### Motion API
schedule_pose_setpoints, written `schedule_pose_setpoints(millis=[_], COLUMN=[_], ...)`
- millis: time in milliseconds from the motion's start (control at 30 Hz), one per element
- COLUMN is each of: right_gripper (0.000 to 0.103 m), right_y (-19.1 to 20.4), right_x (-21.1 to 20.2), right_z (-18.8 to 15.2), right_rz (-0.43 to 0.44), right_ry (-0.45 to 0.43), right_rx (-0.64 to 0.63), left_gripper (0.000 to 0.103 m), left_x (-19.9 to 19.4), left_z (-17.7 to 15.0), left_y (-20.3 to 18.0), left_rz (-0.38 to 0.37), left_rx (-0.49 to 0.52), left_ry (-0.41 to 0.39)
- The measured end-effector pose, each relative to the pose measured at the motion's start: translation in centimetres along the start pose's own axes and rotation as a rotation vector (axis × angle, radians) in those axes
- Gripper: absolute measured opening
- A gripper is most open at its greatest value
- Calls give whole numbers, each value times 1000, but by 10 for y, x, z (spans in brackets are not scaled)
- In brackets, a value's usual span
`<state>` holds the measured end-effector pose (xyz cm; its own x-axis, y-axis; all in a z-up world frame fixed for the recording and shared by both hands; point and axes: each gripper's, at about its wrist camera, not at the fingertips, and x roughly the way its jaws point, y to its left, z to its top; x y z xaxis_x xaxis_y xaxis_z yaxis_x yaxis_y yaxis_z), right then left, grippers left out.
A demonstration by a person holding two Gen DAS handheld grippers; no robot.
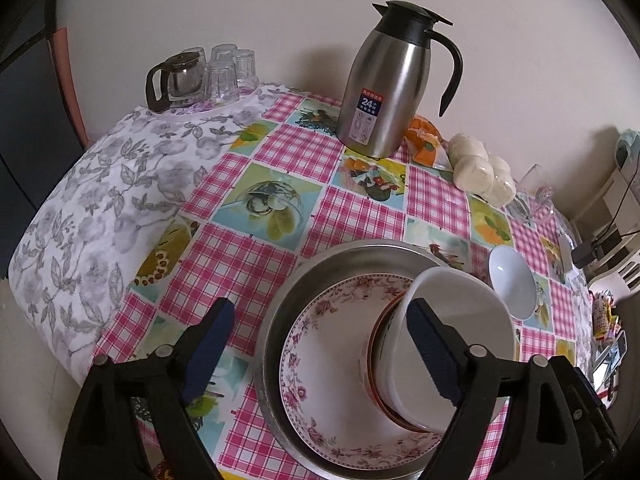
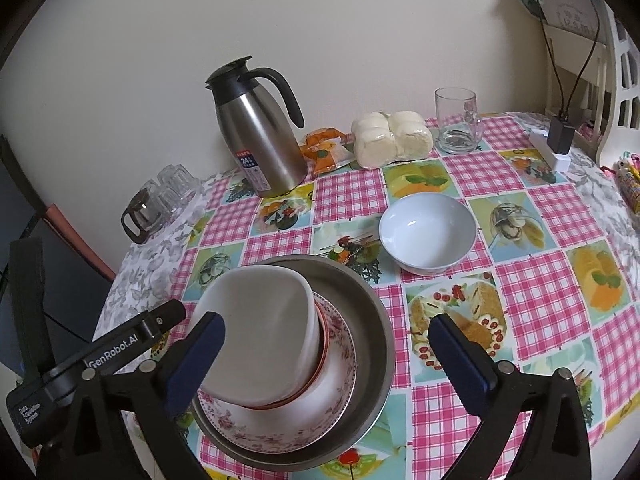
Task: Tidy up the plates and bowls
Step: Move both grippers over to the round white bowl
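Note:
A steel pan (image 1: 280,300) (image 2: 372,304) holds a floral plate (image 1: 320,344) (image 2: 280,420). On the plate stands a red-rimmed bowl (image 1: 376,364) (image 2: 325,344) with a plain white bowl (image 1: 464,312) (image 2: 264,320) nested in it. A pale blue-white bowl (image 1: 514,280) (image 2: 428,232) sits alone on the cloth to the right. My left gripper (image 1: 320,344) is open and empty over the stack. My right gripper (image 2: 328,348) is open and empty, its left finger (image 2: 196,356) in front of the white bowl. The left gripper's body (image 2: 100,356) shows at lower left.
A steel thermos jug (image 1: 384,92) (image 2: 260,144), orange snack packets (image 2: 326,152), wrapped white buns (image 1: 480,168) (image 2: 392,138) and a glass mug (image 2: 458,120) stand at the back. A glass teapot (image 1: 176,80) and tumblers (image 1: 232,68) sit at back left. A charger (image 2: 560,140) lies far right.

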<state>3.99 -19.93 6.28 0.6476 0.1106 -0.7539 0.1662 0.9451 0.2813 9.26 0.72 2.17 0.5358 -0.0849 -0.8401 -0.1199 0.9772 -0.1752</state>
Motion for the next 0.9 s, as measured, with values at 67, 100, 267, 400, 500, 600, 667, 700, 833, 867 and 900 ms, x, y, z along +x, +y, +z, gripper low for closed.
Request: schedule_pose_setpoints(millis=[67,100,267,400,500,600,667,700,833,867,900], right_gripper=[103,103,103,103,103,103,103,103,103,103,103], right_y=[0,0,-2,-5,-10,-14,-19,-22,-40,-44,-51], right_x=[0,0,0,0,-1,-1,-1,-1,-2,-2,-2], right_z=[0,0,-1,0,0,1,2,2,4,4,6], right_rz=[-2,-4,-10,-14,-16,-23,-27,-30,-39,-43,-49], right_ry=[1,1,3,3,3,2,1,1,1,-1,-5], right_rx=[-4,-7,-12,-7,3,14,22,28,63,70,82], left_gripper=[90,90,90,90,90,90,90,90,90,90,90], left_x=[0,0,1,0,0,0,-1,-1,-6,-8,-9], left_z=[-1,-1,-2,-3,-3,-4,-4,-4,0,2,3], left_y=[0,1,-1,-2,-3,-3,-6,-9,-23,-27,-33], left_rz=[0,1,14,15,16,16,17,17,-14,-21,-22], left_rx=[-2,-5,-9,-13,-12,-11,-6,-3,9,16,27], left_ry=[2,2,0,-5,-5,-6,-8,-10,-18,-24,-33])
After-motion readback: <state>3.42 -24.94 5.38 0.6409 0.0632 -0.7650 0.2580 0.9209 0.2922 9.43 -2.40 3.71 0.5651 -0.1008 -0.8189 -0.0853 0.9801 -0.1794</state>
